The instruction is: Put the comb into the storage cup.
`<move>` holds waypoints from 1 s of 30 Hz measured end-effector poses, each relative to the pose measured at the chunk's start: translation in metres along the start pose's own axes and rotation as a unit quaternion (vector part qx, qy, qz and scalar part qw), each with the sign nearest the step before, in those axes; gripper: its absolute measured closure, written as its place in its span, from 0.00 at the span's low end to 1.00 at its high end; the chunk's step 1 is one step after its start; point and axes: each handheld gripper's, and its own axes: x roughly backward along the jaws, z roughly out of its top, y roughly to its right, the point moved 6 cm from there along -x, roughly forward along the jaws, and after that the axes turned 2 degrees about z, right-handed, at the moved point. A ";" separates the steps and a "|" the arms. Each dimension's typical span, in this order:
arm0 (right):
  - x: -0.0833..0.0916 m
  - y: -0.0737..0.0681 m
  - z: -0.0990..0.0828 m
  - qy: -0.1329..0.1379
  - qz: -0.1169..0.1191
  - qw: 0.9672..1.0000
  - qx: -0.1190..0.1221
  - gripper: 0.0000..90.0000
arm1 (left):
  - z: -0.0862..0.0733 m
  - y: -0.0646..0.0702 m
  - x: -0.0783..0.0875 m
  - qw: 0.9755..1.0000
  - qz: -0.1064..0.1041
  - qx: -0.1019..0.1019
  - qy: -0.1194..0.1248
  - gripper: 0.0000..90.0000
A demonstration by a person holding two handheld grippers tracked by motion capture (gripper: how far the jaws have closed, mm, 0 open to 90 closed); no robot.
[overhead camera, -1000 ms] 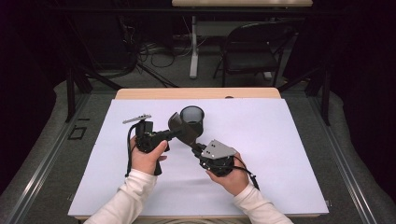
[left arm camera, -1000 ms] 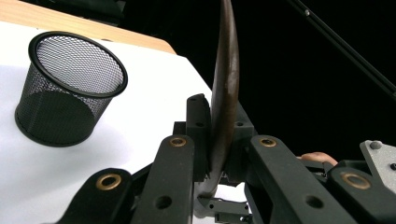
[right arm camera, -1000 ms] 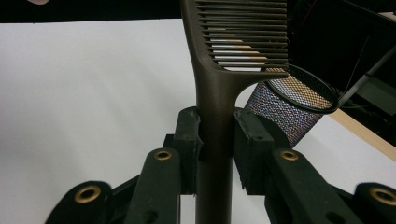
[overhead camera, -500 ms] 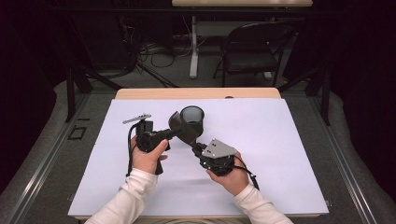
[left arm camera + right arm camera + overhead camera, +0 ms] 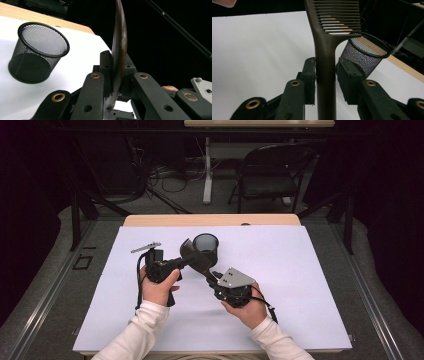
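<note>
Almost nothing is shifting since a second ago: both my hands are holding where they were, and only my right gripper (image 5: pixel 325 66) is changing, its fingers (image 5: pixel 310 75) having just been easing apart around the comb (image 5: pixel 325 50). In the right gripper view the comb's handle is standing between those fingers, the left pad touching it and a thin gap showing at the right pad, so I am no longer pinching it there. My left gripper (image 5: pixel 117 77) is doing the carrying, its fingers (image 5: pixel 106 72) clamped together on the comb's flat body, which is rising edge-on between them. The comb is looking like a light, stiff, smooth piece of plastic with thin teeth that could snap, so I am judging the solid handle and spine the safe places to hold, never the teeth. It is hanging above the white counter (image 5: pixel 310 285), and the mesh cup (image 5: pixel 206 247) is standing just beyond my fingers, close behind the comb.
</note>
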 end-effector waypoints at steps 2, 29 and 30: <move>0.000 0.000 0.000 0.000 0.000 1.000 0.000 0.74 | 0.000 -0.001 0.000 1.000 -0.001 0.000 0.002 0.93; -0.002 0.005 0.000 0.007 -0.001 1.000 -0.018 0.54 | 0.010 -0.014 0.008 0.998 0.018 -0.003 0.057 0.93; -0.002 0.005 0.000 0.007 -0.001 1.000 -0.020 0.53 | 0.010 -0.014 0.009 0.998 0.020 -0.006 0.058 0.93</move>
